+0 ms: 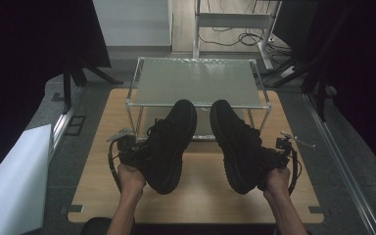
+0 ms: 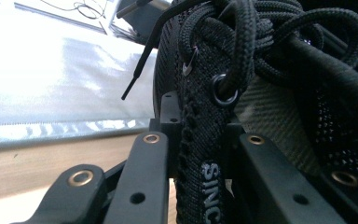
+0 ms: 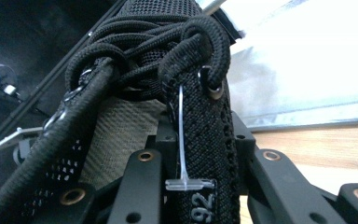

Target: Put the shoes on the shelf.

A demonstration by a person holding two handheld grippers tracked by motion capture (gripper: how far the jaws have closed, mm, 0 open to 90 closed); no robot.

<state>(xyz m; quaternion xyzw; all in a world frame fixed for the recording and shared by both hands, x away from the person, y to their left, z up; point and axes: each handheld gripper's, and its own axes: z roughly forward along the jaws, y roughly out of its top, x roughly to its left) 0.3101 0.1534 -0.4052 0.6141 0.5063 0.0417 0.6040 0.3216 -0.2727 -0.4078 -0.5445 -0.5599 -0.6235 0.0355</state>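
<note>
Two black knit shoes are held up over the wooden table point(image 1: 200, 188), toes pointing away toward the shelf. My left gripper point(image 1: 129, 152) is shut on the collar edge of the left shoe point(image 1: 169, 144). In the left gripper view its jaws pinch the shoe's point(image 2: 205, 140) laced edge strip with white lettering. My right gripper point(image 1: 276, 154) is shut on the collar edge of the right shoe point(image 1: 237, 144). In the right gripper view the jaws clamp that shoe's point(image 3: 200, 135) edge strip, where a clear plastic tag pin point(image 3: 182, 154) hangs.
A low metal-framed shelf point(image 1: 196, 81) with a frosted top stands at the table's far side, just beyond the toes. A white sheet point(image 1: 10, 181) lies at the left. Desk legs and cables point(image 1: 235, 34) are behind. Aluminium rails point(image 1: 333, 147) run along the right.
</note>
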